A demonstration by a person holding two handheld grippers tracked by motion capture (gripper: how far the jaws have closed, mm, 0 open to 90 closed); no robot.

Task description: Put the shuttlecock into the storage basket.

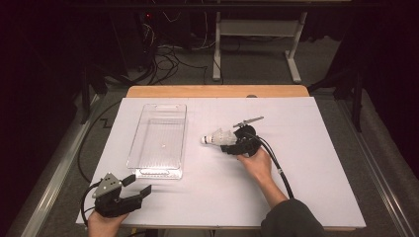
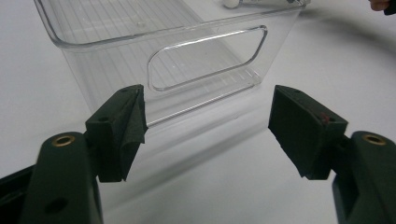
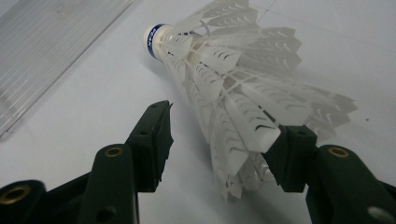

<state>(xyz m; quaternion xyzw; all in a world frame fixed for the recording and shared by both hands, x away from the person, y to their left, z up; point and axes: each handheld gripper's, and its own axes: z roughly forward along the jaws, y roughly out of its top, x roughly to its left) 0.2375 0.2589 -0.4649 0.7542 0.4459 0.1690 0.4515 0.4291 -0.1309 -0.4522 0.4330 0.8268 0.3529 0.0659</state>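
Your right gripper [image 1: 231, 144] sits near the middle of the white table [image 1: 316, 163], its jaws spread around the feathered skirt of a white shuttlecock [image 1: 217, 138]. In the right gripper view the shuttlecock [image 3: 233, 88] lies on its side between the jaws: the skirt overlaps the right-hand pad, while a clear gap separates it from the left-hand pad, so the jaws stand apart and do not clamp it. Its cork tip, ringed with a blue band, points away from you toward the clear plastic bin [image 1: 160, 140], which stands just beside it on the left.

Your left gripper [image 1: 133, 187] rests at the near left edge of the table, jaws wide apart with nothing between them. In the left gripper view it [image 2: 208, 135] faces the bin's near end wall [image 2: 187, 60] with its cut-out handle, close but not touching.
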